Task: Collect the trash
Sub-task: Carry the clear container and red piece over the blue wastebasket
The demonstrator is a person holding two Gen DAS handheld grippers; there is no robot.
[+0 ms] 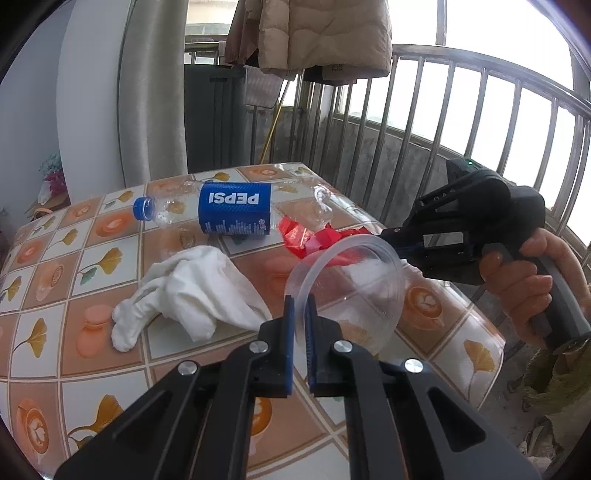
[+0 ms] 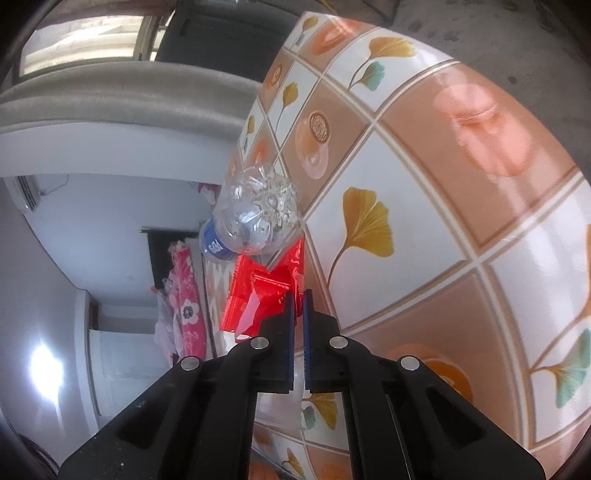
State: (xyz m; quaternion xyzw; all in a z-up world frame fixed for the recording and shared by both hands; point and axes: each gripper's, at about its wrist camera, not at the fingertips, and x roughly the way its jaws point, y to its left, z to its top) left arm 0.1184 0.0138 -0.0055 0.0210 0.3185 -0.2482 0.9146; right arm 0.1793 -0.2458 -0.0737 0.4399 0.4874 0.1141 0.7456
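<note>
L wrist view: left gripper [image 1: 300, 308] pinching near rim of clear plastic bag [image 1: 347, 291], bag mouth held up and open over tiled table [image 1: 85, 373]; right gripper [image 1: 397, 251] clamped on far side of same rim, hand [image 1: 532, 284] round its grip. Trash still loose on tabletop: Pepsi bottle [image 1: 229, 212] on its side at back, red wrapper [image 1: 306, 240] just behind bag mouth, crumpled white tissue [image 1: 184, 291] to left of bag. Probably bag-opening step, nothing clearly bagged yet. Next move prob. needs one gripper freed w/o letting mouth sag, then nearest piece taken. R wrist view: right gripper [image 2: 299, 295] pressed together, thin film between pads hard to see; red wrapper [image 2: 266, 295] directly ahead, touching bottle base [image 2: 258, 218] beyond it. Railing [image 1: 461, 103] and hanging jacket [image 1: 321, 33] in bkgd, not in way; bottle resting against wrapper may roll if wrapper tugged.
</note>
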